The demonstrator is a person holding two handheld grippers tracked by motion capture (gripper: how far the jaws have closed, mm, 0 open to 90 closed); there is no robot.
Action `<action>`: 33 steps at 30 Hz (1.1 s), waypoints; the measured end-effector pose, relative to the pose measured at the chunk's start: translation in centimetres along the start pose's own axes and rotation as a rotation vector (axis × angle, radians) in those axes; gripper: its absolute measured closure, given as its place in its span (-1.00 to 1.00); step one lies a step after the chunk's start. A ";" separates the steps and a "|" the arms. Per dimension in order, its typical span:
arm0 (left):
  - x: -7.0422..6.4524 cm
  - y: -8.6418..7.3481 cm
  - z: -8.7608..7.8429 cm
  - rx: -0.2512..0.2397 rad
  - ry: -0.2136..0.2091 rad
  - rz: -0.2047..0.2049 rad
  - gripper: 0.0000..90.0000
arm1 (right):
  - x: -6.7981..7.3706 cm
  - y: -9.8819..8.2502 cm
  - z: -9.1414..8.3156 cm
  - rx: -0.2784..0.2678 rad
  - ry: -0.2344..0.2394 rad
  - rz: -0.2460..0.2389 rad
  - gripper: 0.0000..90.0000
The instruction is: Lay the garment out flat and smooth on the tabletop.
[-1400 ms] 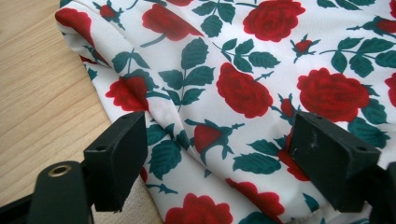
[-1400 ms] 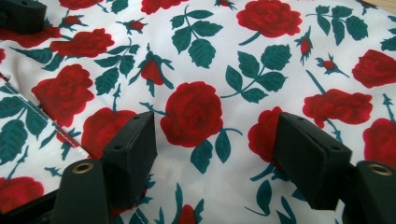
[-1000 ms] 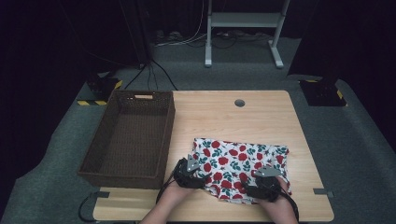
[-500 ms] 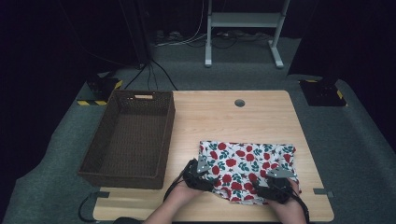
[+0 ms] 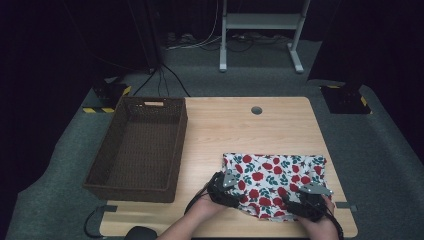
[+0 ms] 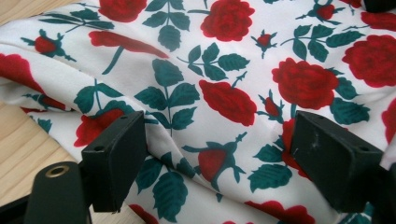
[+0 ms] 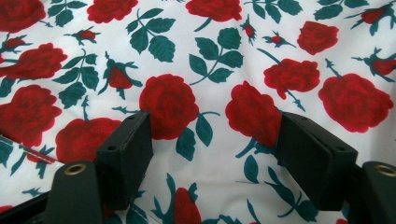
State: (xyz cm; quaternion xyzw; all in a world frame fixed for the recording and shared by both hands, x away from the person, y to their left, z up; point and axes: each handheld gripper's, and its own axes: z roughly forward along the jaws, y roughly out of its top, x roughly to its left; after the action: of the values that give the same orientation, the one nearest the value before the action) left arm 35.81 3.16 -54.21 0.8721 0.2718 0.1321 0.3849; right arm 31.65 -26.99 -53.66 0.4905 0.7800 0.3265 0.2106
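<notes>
On the near right part of the wooden table (image 5: 280,125), right of the wicker basket (image 5: 137,150), lies the rose-print cloth (image 5: 275,175), folded. The left gripper (image 5: 227,187) sits at its near left corner, the right gripper (image 5: 307,200) at its near right edge. The gripper views add what the high view cannot: both pairs of jaws stand spread over the fabric, seemingly resting on it without pinching, and the left gripper view shows rumpled folds (image 6: 154,135) and bare wood beside them. The basket stands well apart from the cloth.
</notes>
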 end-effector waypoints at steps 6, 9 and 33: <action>-0.9 0.6 0.6 -0.004 -0.018 0.033 -0.58 | -1.0 -0.6 -0.6 -0.002 -0.020 0.021 -0.41; -1.5 0.8 0.9 -0.010 -0.022 0.044 -0.58 | -1.6 -0.9 -0.8 -0.007 -0.027 0.030 -0.41; -1.8 1.2 0.7 -0.024 -0.018 0.056 -0.62 | -2.4 -0.6 -1.4 0.002 -0.085 0.055 -0.42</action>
State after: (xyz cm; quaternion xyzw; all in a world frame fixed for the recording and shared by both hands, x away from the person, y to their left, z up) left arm 35.08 1.03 -53.83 0.8757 0.2423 0.1382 0.3941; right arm 31.40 -29.78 -53.10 0.5255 0.7570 0.3101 0.2340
